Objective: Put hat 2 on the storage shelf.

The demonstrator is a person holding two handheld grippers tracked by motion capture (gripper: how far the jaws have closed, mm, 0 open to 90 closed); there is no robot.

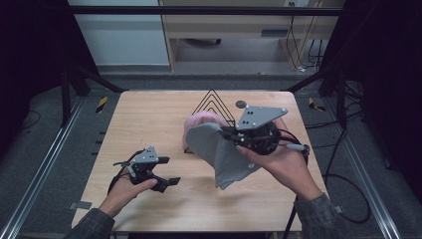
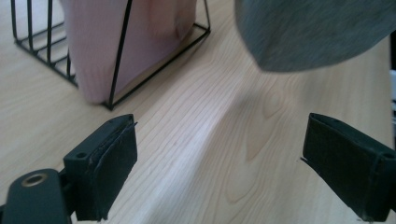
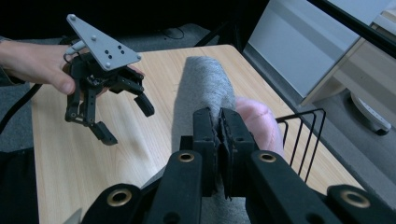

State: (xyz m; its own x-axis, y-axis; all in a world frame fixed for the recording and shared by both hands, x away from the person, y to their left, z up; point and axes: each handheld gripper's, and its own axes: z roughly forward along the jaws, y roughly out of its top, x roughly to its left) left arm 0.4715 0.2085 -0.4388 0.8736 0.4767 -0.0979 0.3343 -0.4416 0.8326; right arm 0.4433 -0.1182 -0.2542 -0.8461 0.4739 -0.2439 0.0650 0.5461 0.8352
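Note:
A grey cloth (image 1: pixel 221 155) hangs off the table, pinched at its top edge by my right gripper (image 1: pixel 230 132), which is shut on it; in the right gripper view the cloth (image 3: pixel 204 86) runs up between the closed jaws (image 3: pixel 219 135). Behind it a pink cloth (image 1: pixel 199 124) sits in a black wire rack (image 1: pixel 213 105). My left gripper (image 1: pixel 169 172) stands open low over the table at the front left, nothing between its jaws. In the left gripper view the grey cloth (image 2: pixel 313 32) hangs ahead at upper right, and the pink cloth (image 2: pixel 121 42) fills the rack (image 2: pixel 46 51).
The light wooden table (image 1: pixel 149 119) has a small dark round disc (image 1: pixel 241 104) near its far edge. Black frame bars and cables surround the table. In the right gripper view the left gripper (image 3: pixel 126 114) shows across the table, held by a hand.

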